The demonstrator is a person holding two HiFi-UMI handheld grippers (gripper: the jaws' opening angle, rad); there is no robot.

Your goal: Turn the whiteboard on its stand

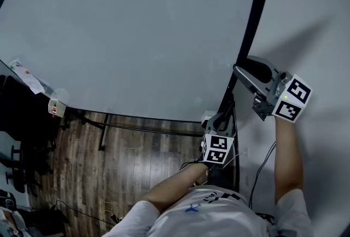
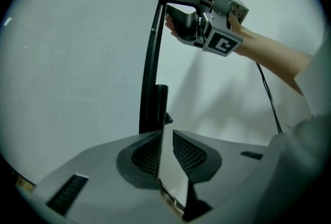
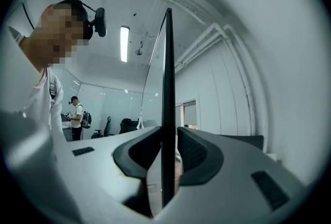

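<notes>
The whiteboard (image 1: 136,33) fills the head view, with its black frame edge (image 1: 249,39) running down the right side. My right gripper (image 1: 240,71) sits on that edge about halfway down. In the right gripper view the frame (image 3: 168,62) stands edge-on between the jaws of the right gripper (image 3: 168,150), against the left pad with a thin slit at the right pad. My left gripper (image 1: 221,121) is lower, by the board's bottom corner. In the left gripper view the frame (image 2: 152,62) lies against the left pad of the left gripper (image 2: 165,153), with a light gap to the right pad. The right gripper (image 2: 164,8) shows above.
A black stand post (image 2: 162,106) runs beside the frame, and a stand bar (image 1: 142,129) crosses the wood floor (image 1: 126,165). A white wall (image 1: 317,22) is close on the right. Dark chairs (image 1: 11,110) stand at the left. Another person (image 3: 77,114) stands far back.
</notes>
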